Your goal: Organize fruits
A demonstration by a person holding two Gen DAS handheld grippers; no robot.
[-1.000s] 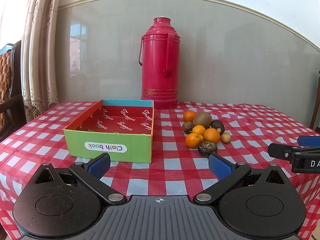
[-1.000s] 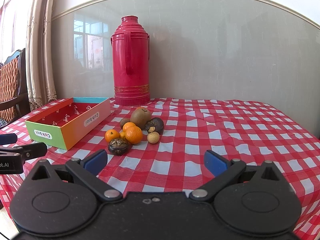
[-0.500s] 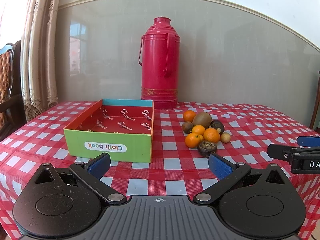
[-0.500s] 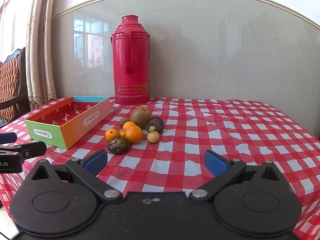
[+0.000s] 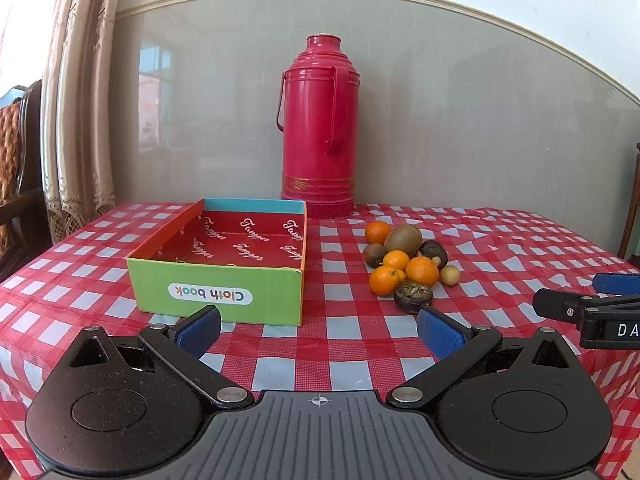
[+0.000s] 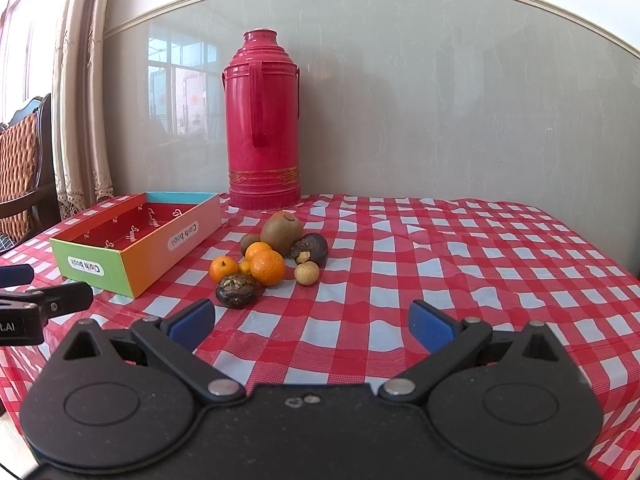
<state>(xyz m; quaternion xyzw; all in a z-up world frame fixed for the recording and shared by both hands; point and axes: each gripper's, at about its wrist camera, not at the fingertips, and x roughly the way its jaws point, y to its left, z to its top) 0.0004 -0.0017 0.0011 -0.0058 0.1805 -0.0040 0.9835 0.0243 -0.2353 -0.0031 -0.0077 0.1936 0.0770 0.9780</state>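
Note:
A pile of fruit (image 5: 406, 262) (image 6: 272, 258) lies on the checked tablecloth: several small oranges (image 6: 267, 267), a big kiwi (image 6: 281, 229), dark round fruits (image 6: 236, 290) and a small tan one (image 6: 306, 273). To its left stands an open cardboard box (image 5: 224, 264) (image 6: 132, 240) marked "Cloth book", with nothing inside. My left gripper (image 5: 320, 330) hovers open near the table's front edge, in front of the box. My right gripper (image 6: 311, 324) is open too, just short of the fruit. Each gripper's fingers show at the other view's edge.
A tall red thermos flask (image 5: 320, 136) (image 6: 262, 120) stands at the back against the grey wall. The red-and-white checked table (image 6: 440, 264) stretches bare to the right of the fruit. A curtain (image 5: 76, 120) and a chair (image 6: 24, 176) are off the left edge.
Almost nothing has moved. In the right wrist view the fruit and box have drifted slightly, and the left gripper's fingers sit a little lower at the edge.

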